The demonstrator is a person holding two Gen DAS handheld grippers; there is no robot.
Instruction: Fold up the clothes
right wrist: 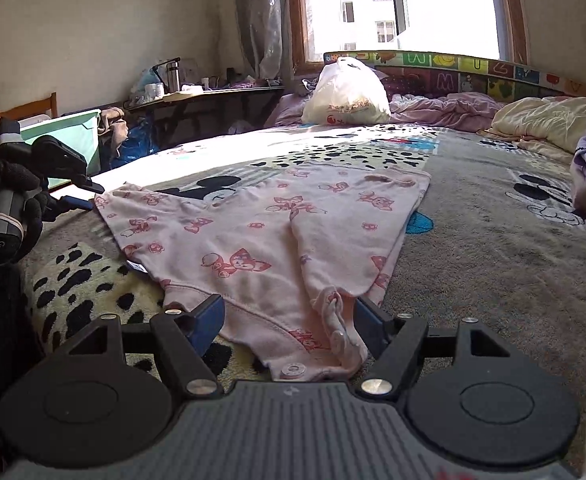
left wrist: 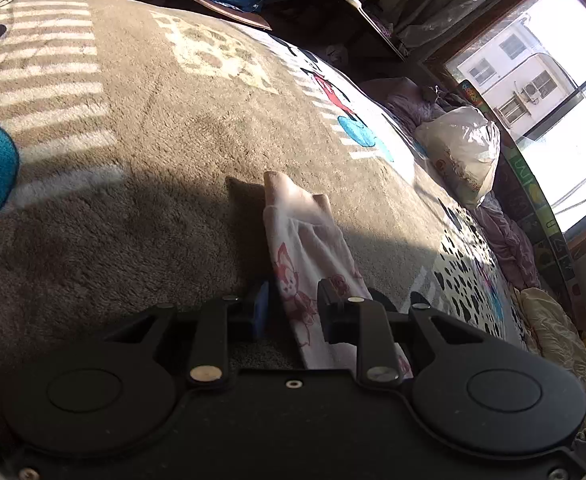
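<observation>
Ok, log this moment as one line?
stage: pre-fold | pink printed cotton baby garment: spread on blanket | left gripper: open, straddling sleeve | right gripper: open, straddling snap end

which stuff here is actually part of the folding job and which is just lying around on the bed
Part of the job:
pink printed garment
left gripper
right gripper

Just lying about:
white plastic bag
purple bedding
cream quilt
cartoon blanket underneath

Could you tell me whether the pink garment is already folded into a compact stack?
No, the pink garment lies spread flat across the blanket.
</observation>
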